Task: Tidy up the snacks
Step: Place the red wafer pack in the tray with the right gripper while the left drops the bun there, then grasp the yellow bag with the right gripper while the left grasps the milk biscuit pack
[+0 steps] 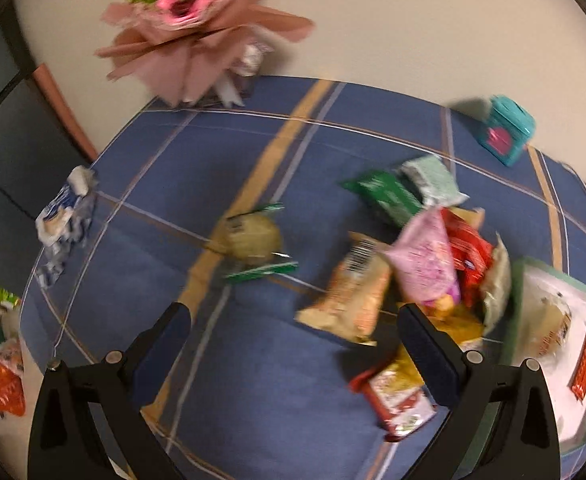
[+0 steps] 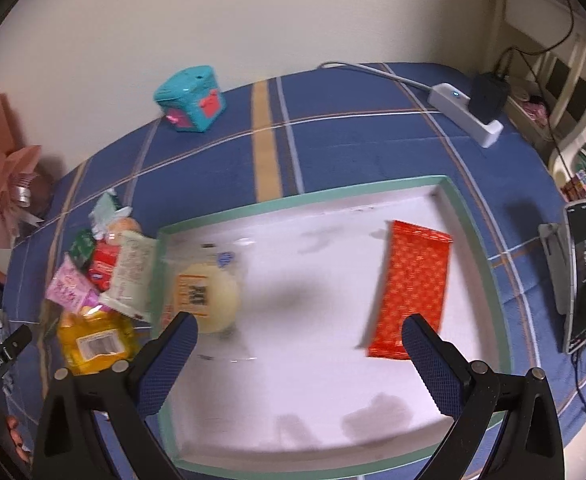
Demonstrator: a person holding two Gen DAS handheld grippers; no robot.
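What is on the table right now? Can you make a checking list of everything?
Surface: blue plaid tablecloth covers the table.
Job's things: white tray with green rim holds a red packet and a pale round bun in clear wrap. A snack pile lies on the cloth beside the tray; a wrapped round snack lies apart.
Clutter: teal toy box, pink bouquet, phone on a stand.
Grippers: left gripper and right gripper both open, nothing between the fingers.
Cables: white power strip with a black plug and leads.
Surroundings: cream wall.
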